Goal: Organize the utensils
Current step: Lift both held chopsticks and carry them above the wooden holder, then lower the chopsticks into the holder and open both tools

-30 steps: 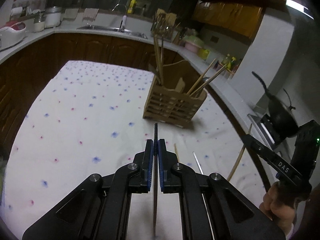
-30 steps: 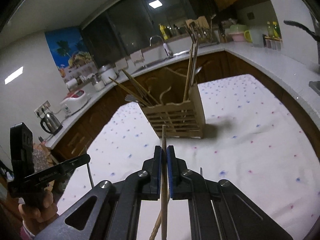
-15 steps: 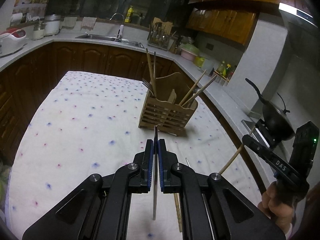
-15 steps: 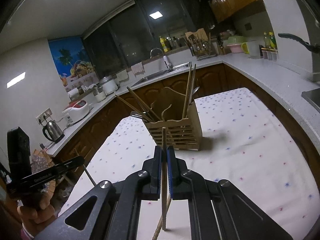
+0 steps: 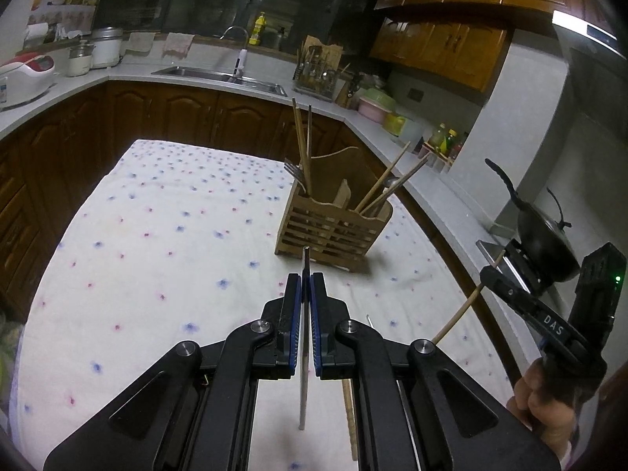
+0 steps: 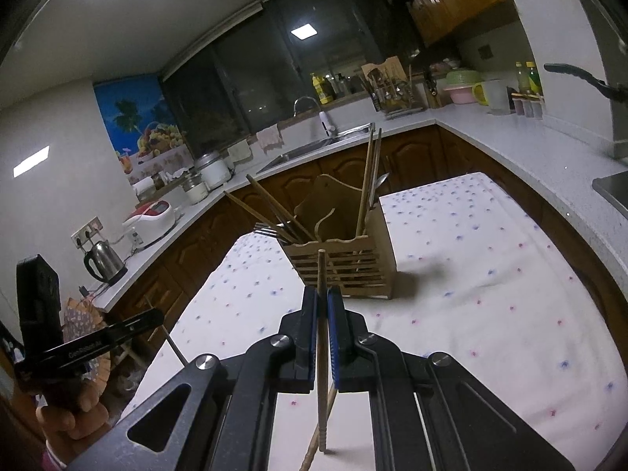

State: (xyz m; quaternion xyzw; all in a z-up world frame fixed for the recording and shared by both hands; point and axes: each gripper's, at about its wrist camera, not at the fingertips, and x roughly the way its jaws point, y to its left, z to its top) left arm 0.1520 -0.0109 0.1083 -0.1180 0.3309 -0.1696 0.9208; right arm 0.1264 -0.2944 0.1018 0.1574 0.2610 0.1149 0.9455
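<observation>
A slatted wooden utensil holder (image 5: 333,227) (image 6: 345,267) stands upright on the dotted white cloth, with a fork and several chopsticks in it. My left gripper (image 5: 305,280) is shut on a grey metal chopstick (image 5: 303,353), which points at the holder from a short way off. My right gripper (image 6: 322,294) is shut on a wooden chopstick (image 6: 322,353), held nearly upright in front of the holder. Each gripper also shows in the other's view: the right gripper (image 5: 506,274) at the right edge, the left gripper (image 6: 117,329) at the left edge.
A loose wooden chopstick (image 5: 349,412) (image 6: 314,443) and a thin metal one (image 5: 369,320) lie on the cloth (image 5: 157,235) under the grippers. Brown cabinets and a pale counter (image 5: 431,196) ring the table. A black wok (image 5: 545,235) sits on the stove at the right.
Both grippers have lifted a little with their chopsticks still gripped. The loose sticks on the cloth now show beneath the left gripper's fingers instead of ahead of them.
</observation>
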